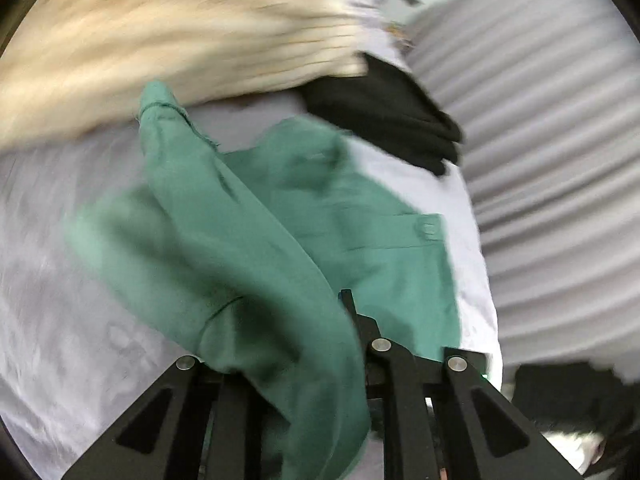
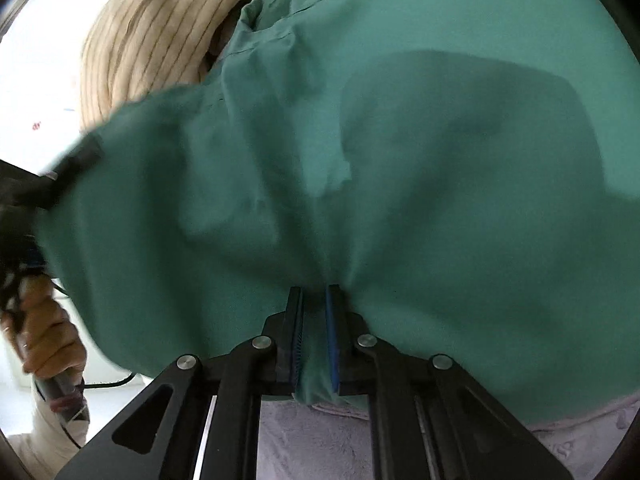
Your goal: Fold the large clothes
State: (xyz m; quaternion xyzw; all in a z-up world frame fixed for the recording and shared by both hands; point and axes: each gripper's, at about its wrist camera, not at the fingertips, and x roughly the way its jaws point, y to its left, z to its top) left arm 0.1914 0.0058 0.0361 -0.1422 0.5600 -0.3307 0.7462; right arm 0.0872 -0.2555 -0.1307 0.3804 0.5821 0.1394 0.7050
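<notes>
The green shirt (image 2: pixel 400 160) hangs bunched over the pale bedsheet (image 1: pixel 60 280), near a cream striped garment (image 1: pixel 160 32) and a black cloth (image 1: pixel 392 116). Your right gripper (image 2: pixel 314 320) pinches its fabric; your left gripper (image 1: pixel 320 320) is draped in it, grip unclear.

Both views carry strong fisheye bending, with a black vignette ringing the edges. Soft, even daylight; the right wrist view blows out to white at its upper left. Motion blur smears the green garment (image 1: pixel 256 216) and the cream striped fabric (image 1: pixel 168 36) in the left wrist view. A broad dark shadow lies across the green cloth in the right wrist view
</notes>
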